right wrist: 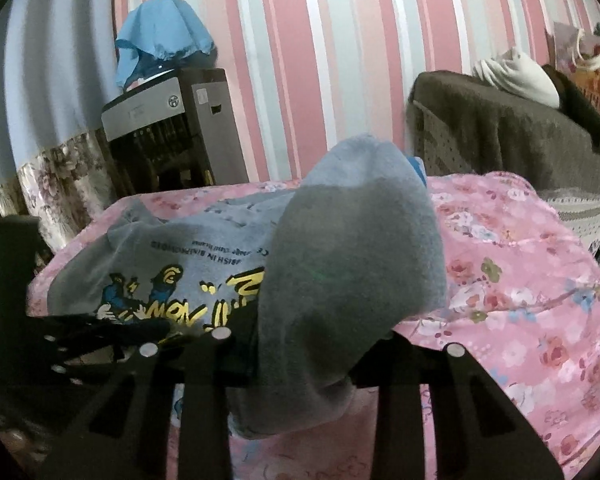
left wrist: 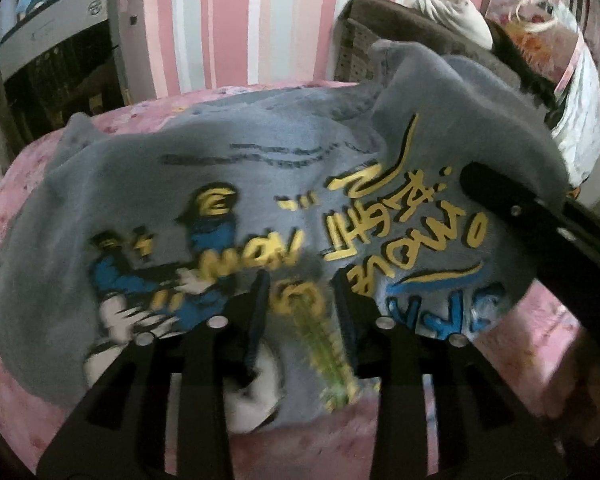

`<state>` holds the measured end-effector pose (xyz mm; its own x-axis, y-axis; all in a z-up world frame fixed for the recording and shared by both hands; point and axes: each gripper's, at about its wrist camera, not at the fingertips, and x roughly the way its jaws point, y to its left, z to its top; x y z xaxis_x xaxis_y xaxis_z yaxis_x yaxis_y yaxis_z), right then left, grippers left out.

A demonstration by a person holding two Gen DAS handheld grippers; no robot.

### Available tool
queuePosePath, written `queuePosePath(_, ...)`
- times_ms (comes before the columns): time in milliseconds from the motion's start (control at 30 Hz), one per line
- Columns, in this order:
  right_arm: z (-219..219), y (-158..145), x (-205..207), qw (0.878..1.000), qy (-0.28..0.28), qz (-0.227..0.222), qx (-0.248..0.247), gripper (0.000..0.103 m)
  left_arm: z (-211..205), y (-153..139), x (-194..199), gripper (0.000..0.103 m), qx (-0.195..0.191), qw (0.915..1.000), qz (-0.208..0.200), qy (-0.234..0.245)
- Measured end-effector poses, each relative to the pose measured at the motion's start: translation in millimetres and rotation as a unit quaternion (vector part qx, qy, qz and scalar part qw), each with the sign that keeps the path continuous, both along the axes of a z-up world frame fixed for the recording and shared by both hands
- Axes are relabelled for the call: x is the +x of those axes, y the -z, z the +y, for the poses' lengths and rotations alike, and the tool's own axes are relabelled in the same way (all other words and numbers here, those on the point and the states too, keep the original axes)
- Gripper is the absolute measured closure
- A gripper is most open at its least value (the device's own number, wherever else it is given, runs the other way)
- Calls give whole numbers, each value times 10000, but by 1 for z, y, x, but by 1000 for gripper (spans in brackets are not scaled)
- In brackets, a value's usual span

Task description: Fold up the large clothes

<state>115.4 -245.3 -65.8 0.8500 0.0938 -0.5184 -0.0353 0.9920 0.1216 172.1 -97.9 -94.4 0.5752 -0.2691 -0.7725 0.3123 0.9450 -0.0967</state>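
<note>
One grey sweatshirt (right wrist: 220, 280), upside-down yellow "MON" lettering.

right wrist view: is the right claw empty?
No, a fold of the grey printed sweatshirt is clamped in the right claw and drapes over it, raised off the pink floral bedspread.

surface: bed, pink floral cover (right wrist: 520, 280) | on it: grey printed sweatshirt (left wrist: 140, 184), spread, part lifted

Sweatshirt (left wrist: 204, 184) lies on bedspread (right wrist: 520, 280); 1 flap lifted at its right. Behind: cabinet (right wrist: 172, 128) at left, sofa (right wrist: 500, 136) at right w/ bag (right wrist: 516, 76) on top.
</note>
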Motion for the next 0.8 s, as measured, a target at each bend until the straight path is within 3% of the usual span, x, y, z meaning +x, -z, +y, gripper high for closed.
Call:
queuePosePath(33, 4, -2, 0, 10000, 31, -9, -36, 72, 8, -4, -2, 42, 3, 10000, -29, -29)
queuePosePath(100, 7, -4, 0, 10000, 61, -22, -50, 72, 30, -12, -7, 34, 65, 9997, -195, -123)
queuePosePath(233, 24, -15, 1, 9997, 143, -69, -172, 73, 83, -25, -11, 28, 655, 9958, -559, -308)
queuePosePath(333, 43, -26, 0, 9994, 101, -161, -277, 74, 124, -31, -10, 27, 844, 9923, -732, -525)
queuePosePath(567, 129, -44, 4, 9941, -397, -214, -982, 76, 195, -41, -12, 26, 735, 9898, -867, -857)
queuePosePath(700, 187, -31, 9, 9891, -729, -75, -1273, 77, 224, -44, -20, 26, 610, 9893, -898, -973)
queuePosePath(800, 228, -6, 17, 9832, -985, 241, -1515, 77, 239, -44, -32, 20, 535, 9879, -970, -1086)
